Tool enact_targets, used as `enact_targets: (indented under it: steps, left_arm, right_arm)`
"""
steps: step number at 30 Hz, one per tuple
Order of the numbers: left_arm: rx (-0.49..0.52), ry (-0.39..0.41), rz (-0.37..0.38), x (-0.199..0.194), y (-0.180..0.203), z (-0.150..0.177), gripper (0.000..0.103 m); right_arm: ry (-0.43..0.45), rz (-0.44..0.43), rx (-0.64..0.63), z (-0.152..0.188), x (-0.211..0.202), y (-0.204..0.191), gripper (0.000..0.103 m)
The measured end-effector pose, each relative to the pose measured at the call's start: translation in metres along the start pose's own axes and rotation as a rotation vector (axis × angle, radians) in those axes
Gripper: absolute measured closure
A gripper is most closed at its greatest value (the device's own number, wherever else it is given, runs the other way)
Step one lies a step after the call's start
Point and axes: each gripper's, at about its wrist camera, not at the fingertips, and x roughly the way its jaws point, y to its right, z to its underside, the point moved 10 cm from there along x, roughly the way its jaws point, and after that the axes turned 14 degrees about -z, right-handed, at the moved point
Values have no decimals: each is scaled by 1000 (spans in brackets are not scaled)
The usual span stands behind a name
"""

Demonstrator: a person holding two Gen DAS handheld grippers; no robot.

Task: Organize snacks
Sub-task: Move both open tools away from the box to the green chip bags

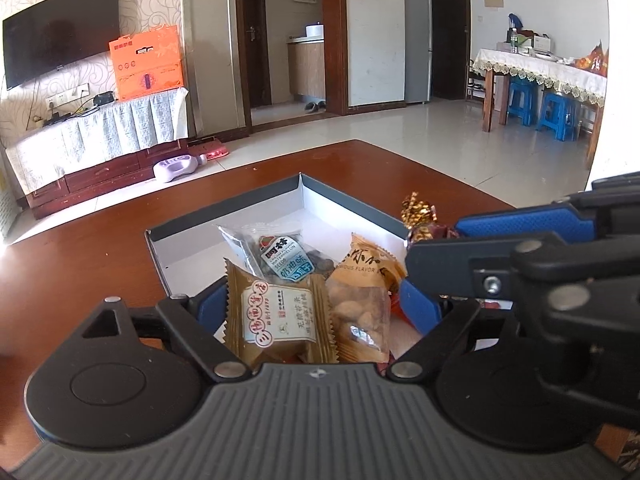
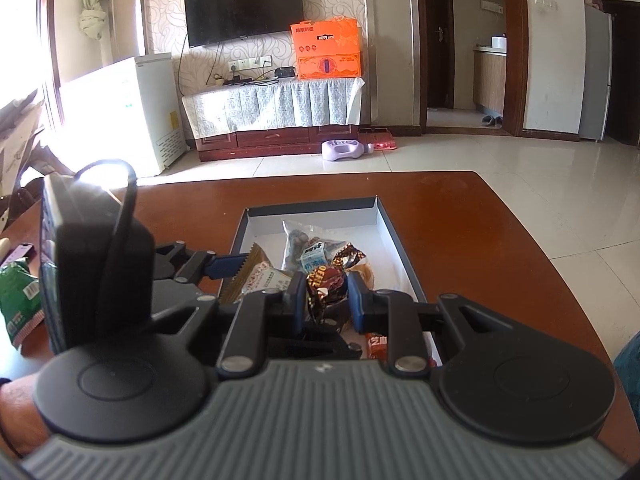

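Observation:
A shallow grey box [image 1: 256, 204] with a white inside sits on the brown table and shows in the right wrist view too [image 2: 312, 205]. In it lie a watermelon seed packet [image 1: 280, 258], an orange nut packet [image 1: 366, 300] and a brown pastry packet [image 1: 278, 320]. My left gripper [image 1: 316, 300] is open over the box, with the brown and orange packets between its fingers. My right gripper [image 2: 325, 294] is shut on a dark gold-patterned wrapped candy [image 2: 325, 282] just above the box. The right gripper [image 1: 432, 248] also shows at the right of the left wrist view, with the candy [image 1: 418, 216].
A green snack bag [image 2: 18, 300] lies on the table at the left. The brown table [image 2: 460, 232] has bare wood around the box. Beyond are a TV stand, an orange carton, a white freezer and a dining table with blue stools.

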Motion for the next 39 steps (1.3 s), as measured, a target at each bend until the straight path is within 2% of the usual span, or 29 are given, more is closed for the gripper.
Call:
enact_targets:
  steps: [10,23,28,29,30,35,39]
  left_arm:
    - [41,26,25,-17,3,3,6]
    - [94,40,81,-38,8,12,5]
    - [86,40,69,-46,0,13,4]
    - [84,43,66,-49,-1,13,4]
    - [84,46,63,-52,-4,13,4]
    - [81,71,44,-70,-20,11,3]
    - [70,86,9,-86,-44,11,3]
  right_arm:
    - [-23,-42,50,7,13,5,76]
    - [-47,-29,47,10,23,6,76]
    - [-32,-19,32,9,20,2,53]
    - [-22,-21,35,8,19,1,43]
    - [-11,-24,36,7,16,-1,36]
    - [28,-27,18,2,7,-11,34]
    - [104,-60,31,-9,-3,-26,33]
